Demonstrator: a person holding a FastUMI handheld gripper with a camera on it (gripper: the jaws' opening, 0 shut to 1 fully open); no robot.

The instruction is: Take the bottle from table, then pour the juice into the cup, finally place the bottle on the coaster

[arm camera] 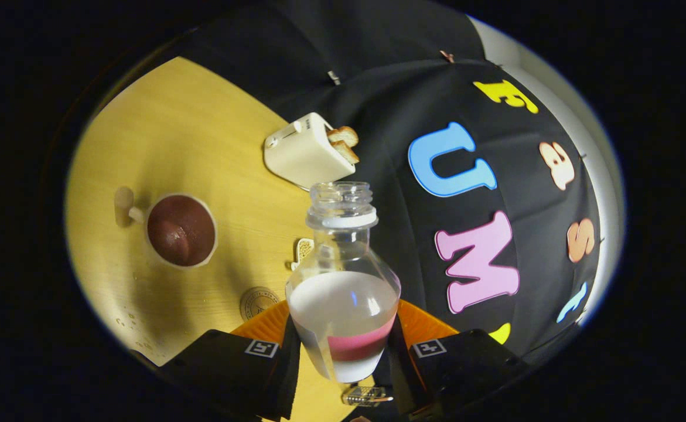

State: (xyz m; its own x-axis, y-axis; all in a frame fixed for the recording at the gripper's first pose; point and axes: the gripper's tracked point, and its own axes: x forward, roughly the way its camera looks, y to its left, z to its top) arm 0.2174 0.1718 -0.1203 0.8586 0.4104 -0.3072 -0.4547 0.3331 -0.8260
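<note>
**Bottle clamped and lifted, mouth uncapped, cup off to the left**

Gripper view. Gripper point(343, 346) closed on the bottle point(343, 281), one finger point(287, 357) pressing each flank of the lower body, over the band of the label. Bottle clear plastic, cap off, open threaded mouth pointing away from the fingers, whitish collar ring just under the thread. Inside, pale milky juice filling the wide lower part up to the shoulder; neck empty and see-through. Whole scene tilted, tabletop slanting off to the left of the fingers, booth wall to the right.

Beyond the left finger, on the yellow wooden table point(190, 135), the cup point(181, 230): pale rim, dark reddish-brown inside, short handle sticking out on its far-left side. Cup well apart from the bottle mouth, no liquid stream between them. Whether anything is in the cup, cannot tell.

Just ahead of the left finger, a round coaster point(258, 302) flat on the wood, partly hidden by the gripper body. Slightly farther, right beside the bottle shoulder, a small pale flat cut-out shape point(303, 251), kind unclear.

Beyond the bottle mouth, a cream toaster point(306, 153) with two slices of browned toast point(344, 143) poking from its slots, near the edge where the table meets the black cloth.
</note>
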